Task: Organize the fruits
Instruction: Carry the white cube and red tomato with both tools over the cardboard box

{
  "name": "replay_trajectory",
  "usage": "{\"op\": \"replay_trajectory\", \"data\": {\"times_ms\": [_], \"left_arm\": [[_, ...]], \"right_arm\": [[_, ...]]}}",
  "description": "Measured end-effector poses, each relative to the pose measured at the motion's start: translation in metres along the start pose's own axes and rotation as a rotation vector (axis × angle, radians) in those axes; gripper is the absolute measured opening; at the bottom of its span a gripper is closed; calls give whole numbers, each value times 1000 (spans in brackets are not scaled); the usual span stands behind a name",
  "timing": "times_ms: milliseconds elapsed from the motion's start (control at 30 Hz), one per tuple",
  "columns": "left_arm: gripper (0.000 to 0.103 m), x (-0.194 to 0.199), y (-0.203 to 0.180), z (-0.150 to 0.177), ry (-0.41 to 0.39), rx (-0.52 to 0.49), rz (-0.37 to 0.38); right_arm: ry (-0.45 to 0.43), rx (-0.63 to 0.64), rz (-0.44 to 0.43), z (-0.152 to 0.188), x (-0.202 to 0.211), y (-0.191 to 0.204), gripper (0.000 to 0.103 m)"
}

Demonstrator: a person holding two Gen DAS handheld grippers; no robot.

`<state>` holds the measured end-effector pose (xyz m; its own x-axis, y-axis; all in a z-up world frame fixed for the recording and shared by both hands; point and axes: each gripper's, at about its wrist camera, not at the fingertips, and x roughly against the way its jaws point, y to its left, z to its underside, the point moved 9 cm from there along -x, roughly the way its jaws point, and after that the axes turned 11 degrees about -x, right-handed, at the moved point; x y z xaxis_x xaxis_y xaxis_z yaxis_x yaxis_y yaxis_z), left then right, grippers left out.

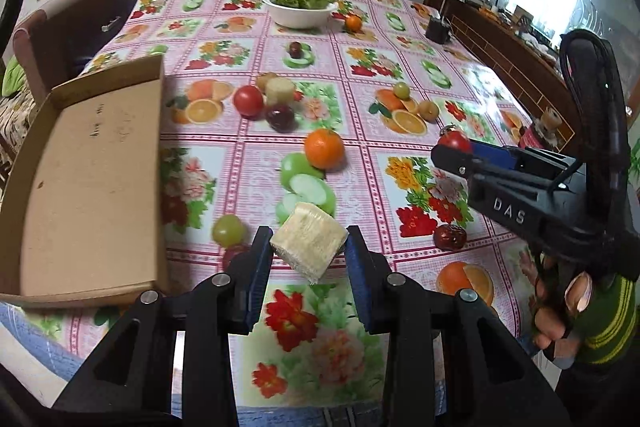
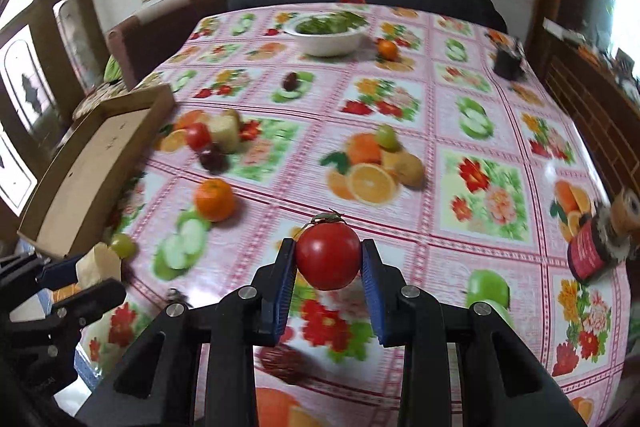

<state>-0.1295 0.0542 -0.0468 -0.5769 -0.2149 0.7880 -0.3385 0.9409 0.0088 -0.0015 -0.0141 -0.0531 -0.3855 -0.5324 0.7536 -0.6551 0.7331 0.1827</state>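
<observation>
My left gripper [image 1: 308, 247] is shut on a pale yellow cut chunk of fruit [image 1: 309, 242], held above the table near its front edge, just right of the open cardboard box [image 1: 86, 183]. My right gripper [image 2: 329, 257] is shut on a red tomato [image 2: 328, 256] with a green stem, held above the table; it also shows in the left wrist view [image 1: 454, 140]. Loose on the cloth lie an orange [image 1: 324, 148], a green grape [image 1: 228, 230], a second tomato [image 1: 248, 100], a dark plum [image 1: 280, 116], another pale chunk [image 1: 279, 91] and a red date [image 1: 449, 237].
A white bowl of greens [image 1: 300, 7] stands at the far side with a small orange [image 1: 353, 22] beside it. A dark plum [image 1: 295, 48], a green grape [image 1: 401, 90], a brown fruit [image 1: 428, 109], a black cup [image 1: 437, 29] and a dark jar [image 2: 592, 251] stand further out. Chairs stand at the left.
</observation>
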Motion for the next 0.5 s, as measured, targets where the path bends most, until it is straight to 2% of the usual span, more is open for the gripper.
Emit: {"op": "replay_trajectory", "data": {"times_ms": [500], "left_arm": [[34, 22, 53, 12, -40, 105, -69]], "right_arm": [[-16, 108, -50, 0, 7, 66, 33]]}}
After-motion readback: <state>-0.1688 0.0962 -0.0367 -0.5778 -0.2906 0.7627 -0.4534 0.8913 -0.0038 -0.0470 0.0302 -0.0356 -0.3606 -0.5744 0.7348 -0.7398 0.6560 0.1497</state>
